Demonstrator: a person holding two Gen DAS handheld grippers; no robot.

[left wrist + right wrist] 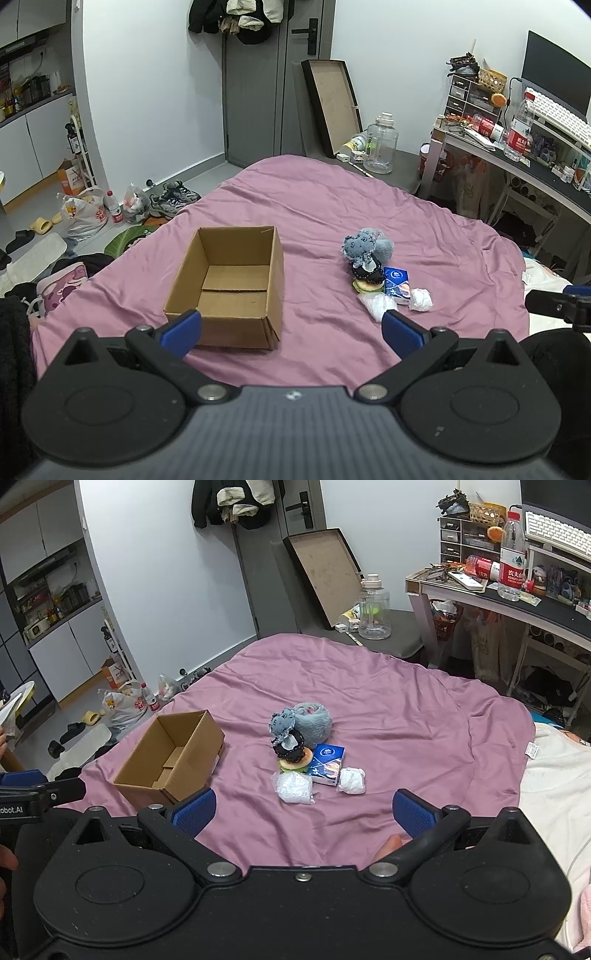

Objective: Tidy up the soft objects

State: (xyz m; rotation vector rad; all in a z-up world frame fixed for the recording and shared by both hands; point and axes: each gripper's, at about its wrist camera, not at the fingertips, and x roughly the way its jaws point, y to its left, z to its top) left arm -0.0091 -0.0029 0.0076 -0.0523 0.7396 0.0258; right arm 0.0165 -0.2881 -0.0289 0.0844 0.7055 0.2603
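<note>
An open, empty cardboard box [225, 284] [173, 757] stands on the pink bedsheet. To its right lies a pile of soft things: a grey-blue plush toy [364, 245] [303, 720], a black frilly item [290, 747], a burger-shaped toy [295, 763], a blue tissue pack [397, 282] [327, 764], a clear bag of white stuff [376, 304] [294, 787] and a white wad [421, 299] [352, 781]. My left gripper [291, 330] is open and empty, near the box's front. My right gripper [304, 812] is open and empty, just short of the pile.
The pink bedsheet [406, 720] covers the bed. A desk [517, 605] with bottles and a keyboard stands at right. A big clear jug [380, 146] and a leaning frame [332, 107] are beyond the bed. Bags and shoes [170, 199] lie on the floor at left.
</note>
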